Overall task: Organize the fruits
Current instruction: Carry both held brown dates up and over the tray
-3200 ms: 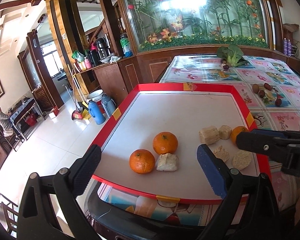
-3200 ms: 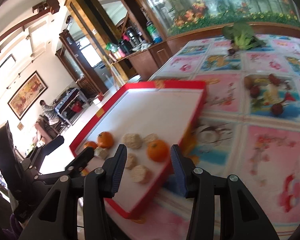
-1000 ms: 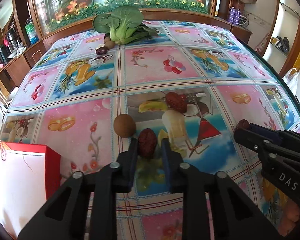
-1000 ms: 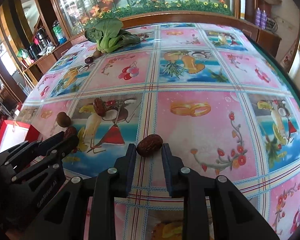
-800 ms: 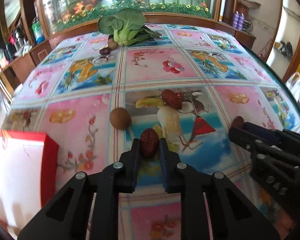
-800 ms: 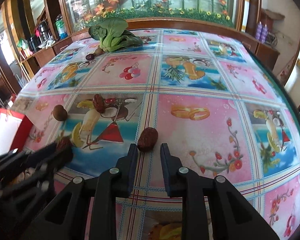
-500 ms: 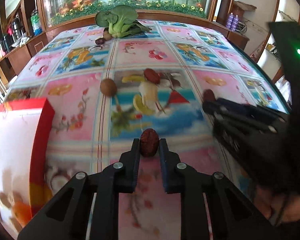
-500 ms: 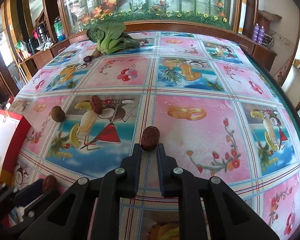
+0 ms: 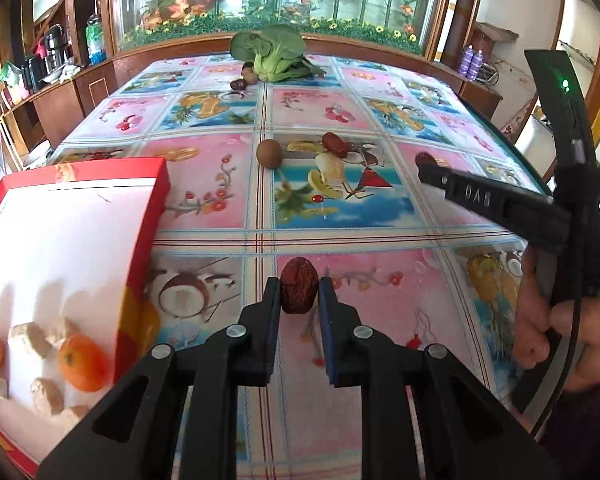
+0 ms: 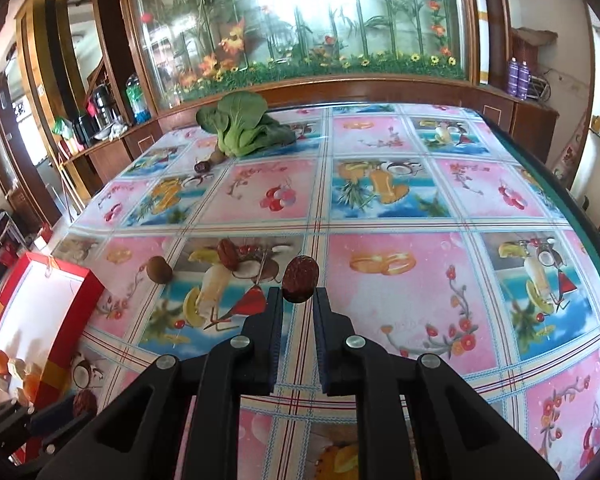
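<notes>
My left gripper (image 9: 299, 294) is shut on a wrinkled dark red date (image 9: 299, 284) and holds it above the fruit-print tablecloth, just right of the red tray (image 9: 156, 188). My right gripper (image 10: 296, 300) is shut on a second date (image 10: 301, 276), lifted off the cloth near the table's middle. In the left wrist view the right gripper (image 9: 430, 168) comes in from the right, a hand on its handle. Low at the left of the right wrist view, the left gripper (image 10: 80, 404) shows with its date. Oranges (image 9: 83, 362) and beige chunks (image 9: 30, 338) lie in the tray.
A brown round fruit (image 10: 159, 269) and another date (image 10: 228, 253) lie on the cloth left of centre. A bok choy (image 10: 240, 124) with two small fruits (image 10: 202, 167) beside it sits at the far edge. The table's rim (image 10: 572, 208) curves along the right.
The right gripper closed on its date and lifted it off the cloth. The left gripper, shut on its date throughout, carried it back toward the near edge beside the tray.
</notes>
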